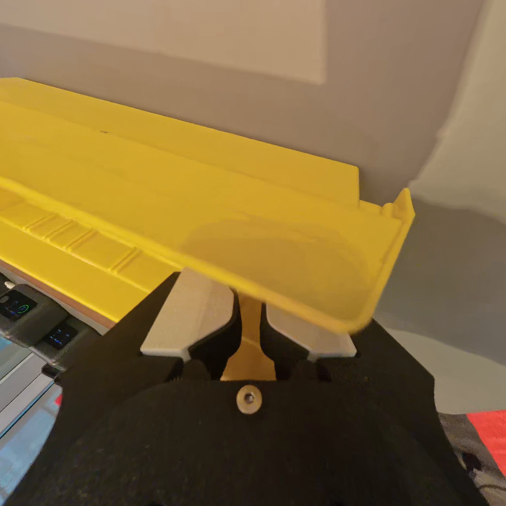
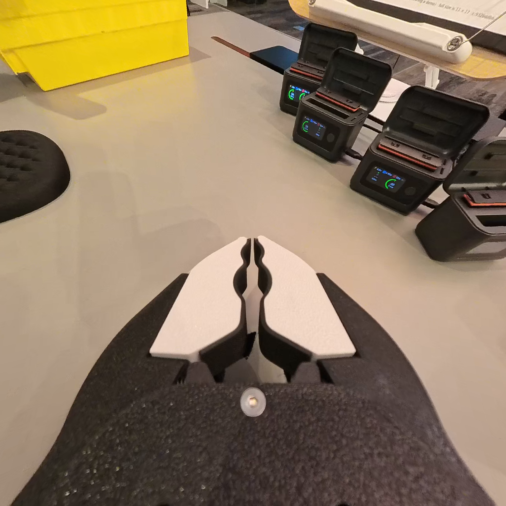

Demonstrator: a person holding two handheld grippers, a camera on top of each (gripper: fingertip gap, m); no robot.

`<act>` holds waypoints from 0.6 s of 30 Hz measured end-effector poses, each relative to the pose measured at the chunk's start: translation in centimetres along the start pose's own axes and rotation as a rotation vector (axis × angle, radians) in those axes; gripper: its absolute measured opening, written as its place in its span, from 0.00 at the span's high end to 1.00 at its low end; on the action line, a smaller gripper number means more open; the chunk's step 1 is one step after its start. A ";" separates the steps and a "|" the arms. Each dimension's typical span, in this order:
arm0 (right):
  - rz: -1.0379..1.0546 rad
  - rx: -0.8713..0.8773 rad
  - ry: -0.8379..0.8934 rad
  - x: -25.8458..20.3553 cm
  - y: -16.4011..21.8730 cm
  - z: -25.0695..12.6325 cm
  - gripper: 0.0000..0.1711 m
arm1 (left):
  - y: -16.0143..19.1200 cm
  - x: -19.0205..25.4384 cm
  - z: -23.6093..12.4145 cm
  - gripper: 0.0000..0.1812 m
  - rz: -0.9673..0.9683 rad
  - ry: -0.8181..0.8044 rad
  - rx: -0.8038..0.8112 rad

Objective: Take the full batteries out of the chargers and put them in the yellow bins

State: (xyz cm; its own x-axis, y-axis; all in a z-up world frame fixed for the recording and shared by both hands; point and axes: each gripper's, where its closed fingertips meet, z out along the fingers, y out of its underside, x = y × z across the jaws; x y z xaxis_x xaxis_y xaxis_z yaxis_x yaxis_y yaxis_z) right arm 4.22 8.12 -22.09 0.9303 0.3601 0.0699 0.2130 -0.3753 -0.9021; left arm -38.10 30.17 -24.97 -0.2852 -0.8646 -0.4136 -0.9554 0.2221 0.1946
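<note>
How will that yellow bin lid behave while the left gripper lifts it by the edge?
The yellow lid looks thin, broad and moulded, so probably light and slightly flexible. Pinched only at its rim by the left gripper, it may sag or twist.

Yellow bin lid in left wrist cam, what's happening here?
The left gripper is shut on the edge of the yellow bin lid, which sits tilted above the bin. The right gripper hovers shut and empty over the grey table. The chargers stand in a row to its right with lids flipped up and screens lit.
</note>
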 end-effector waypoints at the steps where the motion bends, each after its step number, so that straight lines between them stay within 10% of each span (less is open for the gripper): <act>1: -0.001 -0.001 0.001 0.0 0.0 0.0 0.99 | -0.1 0.0 -0.4 0.95 -0.016 0.005 0.023; 18: -0.008 -0.005 0.003 0.0 0.2 0.1 0.99 | 0.6 -0.1 -4.2 0.97 -0.145 -0.010 0.197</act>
State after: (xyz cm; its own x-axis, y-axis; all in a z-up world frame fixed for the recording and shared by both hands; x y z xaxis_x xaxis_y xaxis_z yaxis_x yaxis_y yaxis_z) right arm 4.20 8.10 -22.31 0.9294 0.3606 0.0782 0.2218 -0.3766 -0.8994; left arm -38.31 28.55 -21.09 -0.1441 -0.8894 -0.4337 -0.9825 0.1808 -0.0443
